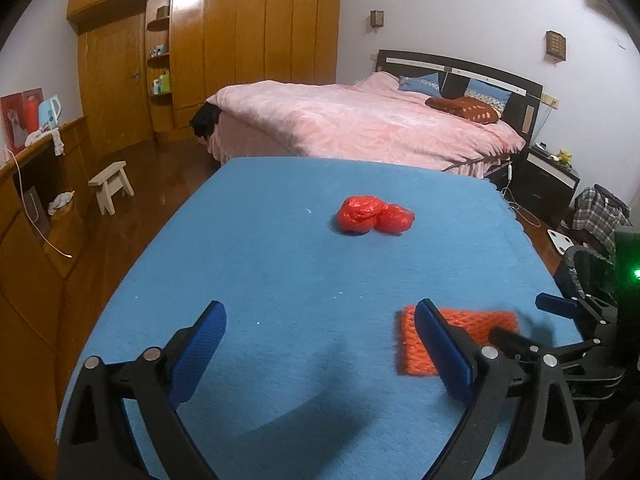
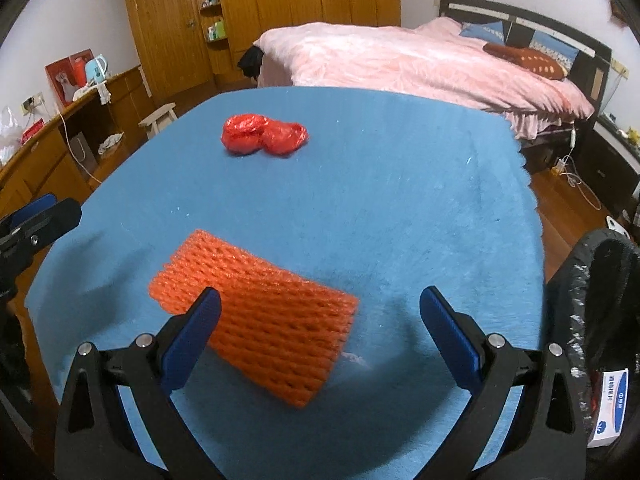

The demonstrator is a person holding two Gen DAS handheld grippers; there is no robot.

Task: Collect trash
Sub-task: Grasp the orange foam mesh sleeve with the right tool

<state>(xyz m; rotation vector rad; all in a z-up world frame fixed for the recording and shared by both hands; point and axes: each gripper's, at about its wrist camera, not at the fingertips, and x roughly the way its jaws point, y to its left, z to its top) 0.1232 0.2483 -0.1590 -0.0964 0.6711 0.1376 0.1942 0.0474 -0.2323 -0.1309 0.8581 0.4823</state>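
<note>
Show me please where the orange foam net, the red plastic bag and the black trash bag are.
orange foam net [image 2: 256, 320]: right wrist view, middle of mesh.
red plastic bag [image 2: 262, 134]: right wrist view, crumpled middle.
black trash bag [image 2: 592, 288]: right wrist view, rim.

Pink-covered bed [image 1: 360, 124], wooden wardrobe [image 1: 240, 40], white walls, glossy wood floor [image 1: 160, 184]

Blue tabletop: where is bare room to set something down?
The blue cloth is bare along its right side and far edge, and on the left beyond the net. The red bag takes the far centre; the net crowds the near centre, between both open grippers.
</note>
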